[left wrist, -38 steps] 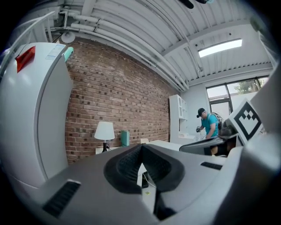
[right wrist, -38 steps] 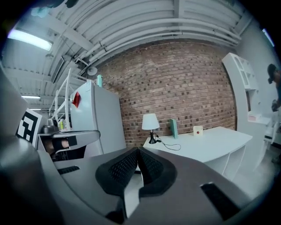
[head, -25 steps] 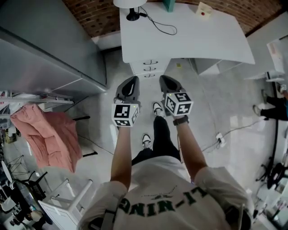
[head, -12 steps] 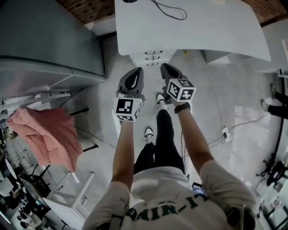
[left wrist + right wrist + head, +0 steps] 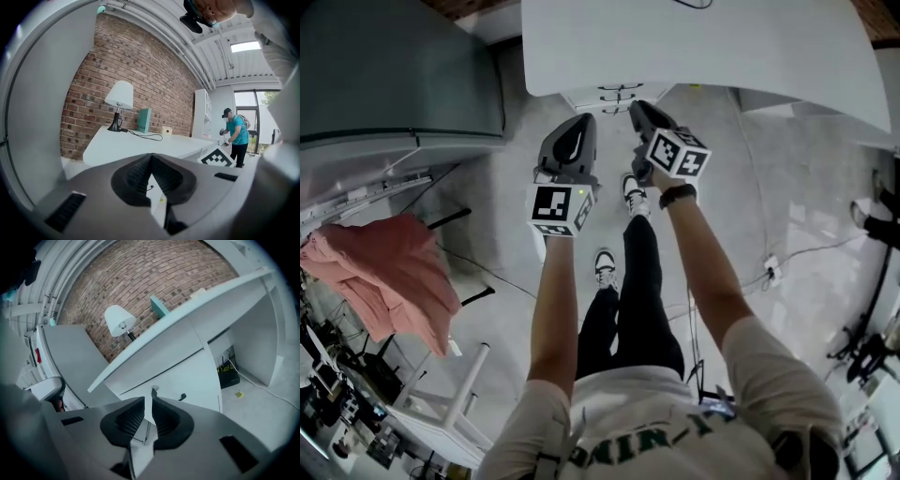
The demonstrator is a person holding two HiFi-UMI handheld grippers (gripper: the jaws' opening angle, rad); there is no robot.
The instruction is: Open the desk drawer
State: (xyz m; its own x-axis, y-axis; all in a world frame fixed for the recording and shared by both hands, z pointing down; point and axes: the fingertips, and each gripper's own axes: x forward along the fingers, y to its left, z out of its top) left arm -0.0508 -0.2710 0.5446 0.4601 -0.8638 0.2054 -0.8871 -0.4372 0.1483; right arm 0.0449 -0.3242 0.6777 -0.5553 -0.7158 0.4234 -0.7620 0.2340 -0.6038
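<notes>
Desk (image 5: 722, 47), white, one; drawer unit (image 5: 614, 94) under its front edge, one, shut, two handles countable. Grippers, two, near the unit, not touching: left gripper (image 5: 579, 120) clenched on nothing; right gripper (image 5: 636, 106) opening, nothing between pads. Shirt lettering (image 5: 656, 433) only partly legible.
</notes>
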